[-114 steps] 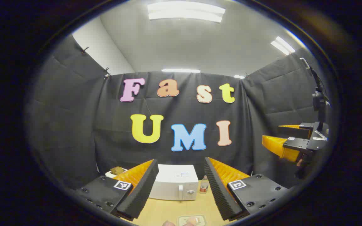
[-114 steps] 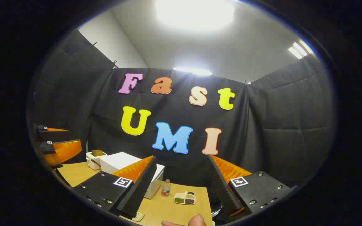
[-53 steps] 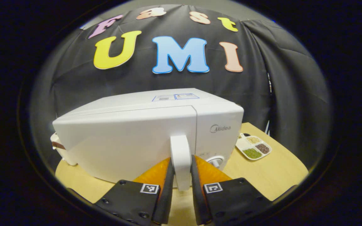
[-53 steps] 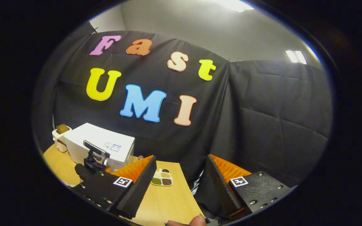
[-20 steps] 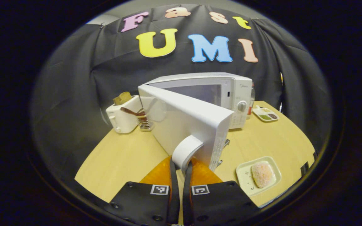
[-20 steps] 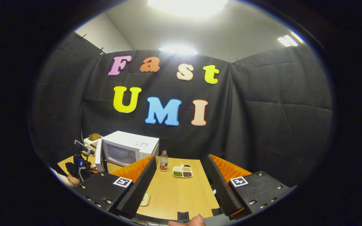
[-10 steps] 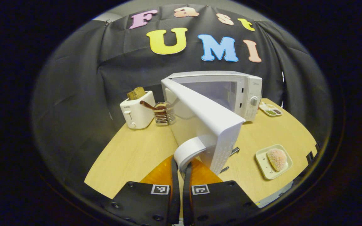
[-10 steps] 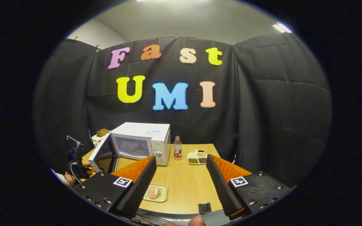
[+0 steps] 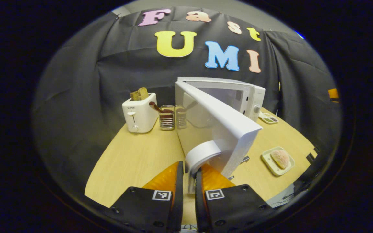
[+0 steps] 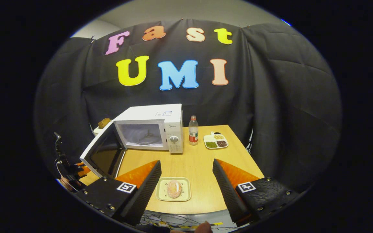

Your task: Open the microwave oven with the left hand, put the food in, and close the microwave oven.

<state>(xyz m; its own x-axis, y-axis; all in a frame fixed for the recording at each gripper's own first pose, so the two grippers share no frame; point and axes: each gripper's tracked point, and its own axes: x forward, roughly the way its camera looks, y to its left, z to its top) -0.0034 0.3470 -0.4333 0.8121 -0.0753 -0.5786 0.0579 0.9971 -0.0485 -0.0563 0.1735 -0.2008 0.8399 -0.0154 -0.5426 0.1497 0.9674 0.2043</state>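
Door swung wide, food not yet lifted.
Your left tongs [image 9: 189, 181] clamp the door handle [image 9: 201, 154]; your right tongs [image 10: 186, 181] gape above the plate [image 10: 173, 189] — a careless scoop could tip it off the bench [image 10: 202, 161].

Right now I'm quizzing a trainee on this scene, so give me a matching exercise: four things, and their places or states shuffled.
Things:
1. microwave door
2. bun
3. toaster
4. bottle

States or places:
A. on a small tray at the table's near edge
B. swung open
C. right of the microwave's control panel
D. holding bread, left of the microwave

Pairs: 1-B, 2-A, 3-D, 4-C
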